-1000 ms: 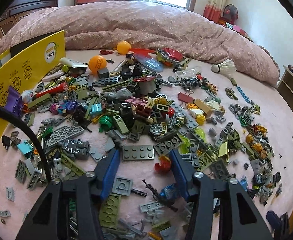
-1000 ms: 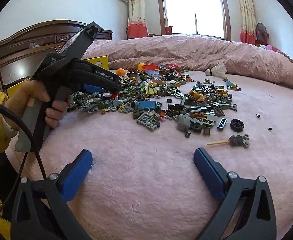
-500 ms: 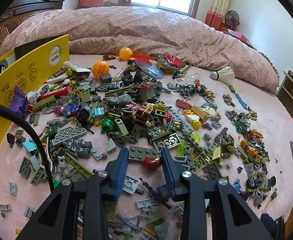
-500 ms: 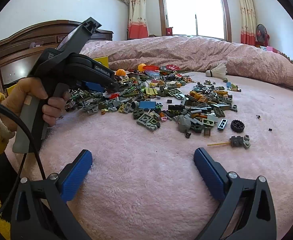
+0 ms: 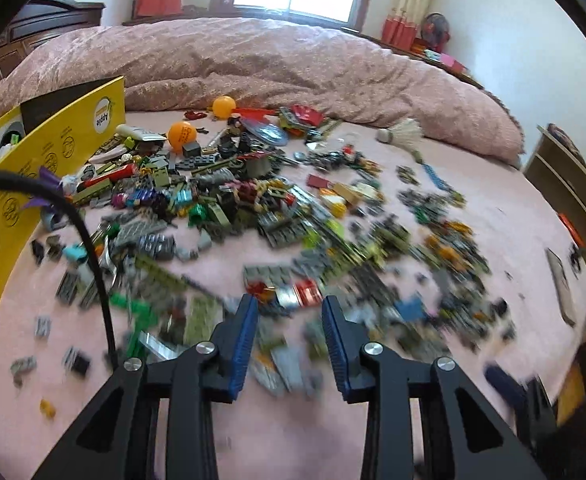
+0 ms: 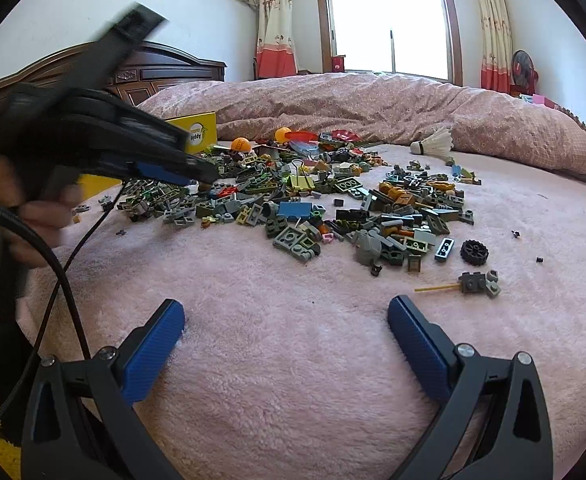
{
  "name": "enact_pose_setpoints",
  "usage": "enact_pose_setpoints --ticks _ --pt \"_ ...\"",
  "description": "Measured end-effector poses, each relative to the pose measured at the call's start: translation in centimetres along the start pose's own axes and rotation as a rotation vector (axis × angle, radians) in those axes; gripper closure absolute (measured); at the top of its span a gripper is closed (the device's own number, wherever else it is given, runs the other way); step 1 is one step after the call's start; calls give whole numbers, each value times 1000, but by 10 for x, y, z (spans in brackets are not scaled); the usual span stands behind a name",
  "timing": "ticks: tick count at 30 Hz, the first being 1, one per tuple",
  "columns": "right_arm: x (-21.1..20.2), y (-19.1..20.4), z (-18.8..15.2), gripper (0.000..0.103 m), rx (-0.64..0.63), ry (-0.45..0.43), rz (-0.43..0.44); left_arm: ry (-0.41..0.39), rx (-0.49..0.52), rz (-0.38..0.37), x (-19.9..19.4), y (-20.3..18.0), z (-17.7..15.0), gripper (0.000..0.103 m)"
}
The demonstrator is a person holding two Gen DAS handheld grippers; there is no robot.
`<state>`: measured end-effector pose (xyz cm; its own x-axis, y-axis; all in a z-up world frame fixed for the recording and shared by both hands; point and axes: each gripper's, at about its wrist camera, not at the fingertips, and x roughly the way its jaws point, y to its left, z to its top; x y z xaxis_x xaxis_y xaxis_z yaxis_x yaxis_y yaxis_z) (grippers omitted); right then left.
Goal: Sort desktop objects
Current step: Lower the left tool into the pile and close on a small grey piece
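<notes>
A heap of small building bricks (image 5: 293, 216) and toy parts covers the pink blanket (image 6: 293, 360). My left gripper (image 5: 289, 316) hovers over the near edge of the heap. Its blue pads stand a narrow gap apart, and a red piece (image 5: 307, 292) shows just beyond the tips, blurred; whether it is gripped I cannot tell. In the right wrist view the left gripper (image 6: 201, 174) appears at the left, blurred, above the heap (image 6: 333, 200). My right gripper (image 6: 287, 316) is wide open and empty, low over bare blanket in front of the heap.
A yellow cardboard box (image 5: 21, 168) stands at the left edge of the heap. Two orange balls (image 5: 181, 135) and a shuttlecock (image 5: 403, 134) lie at the far side, before a rolled pink quilt (image 5: 293, 64). A black wheel (image 6: 474, 252) lies at the heap's right.
My left gripper narrowed around a red piece, then pulled back and up, and its view is now blurred. The right gripper has not moved.
</notes>
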<state>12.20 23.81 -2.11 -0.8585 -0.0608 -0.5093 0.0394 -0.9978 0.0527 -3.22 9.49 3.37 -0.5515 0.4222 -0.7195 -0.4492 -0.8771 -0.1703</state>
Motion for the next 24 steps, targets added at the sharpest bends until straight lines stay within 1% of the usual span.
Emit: enact_pose_setpoints --ticks 4,11,14,17,18,20,21,22,24 --pt "0 1 1 0 -5 0 -7 2 40 23 -15 -3 -16 69" --pt "0 2 0 0 -8 -1 -12 25 25 52 -13 8 -28 69" --pt "1 3 0 0 -11 -1 -16 32 -2 27 -14 13 -32 69" --pt "1 3 0 0 -13 -1 -20 54 -45 -56 -11 10 -34 69" --pt "1 3 0 0 -13 -2 -20 60 -44 -81 -8 5 -35 69" --pt "1 3 0 0 -13 -2 -20 70 -13 -92 -1 -8 -38 69" --pt "1 3 0 0 -13 -2 -20 70 9 -82 2 -13 -39 69" --pt "1 3 0 0 -13 -2 -20 63 42 -52 6 -20 -41 69" --pt "1 4 -1 0 -13 -2 -20 40 74 -13 11 -26 -43 69"
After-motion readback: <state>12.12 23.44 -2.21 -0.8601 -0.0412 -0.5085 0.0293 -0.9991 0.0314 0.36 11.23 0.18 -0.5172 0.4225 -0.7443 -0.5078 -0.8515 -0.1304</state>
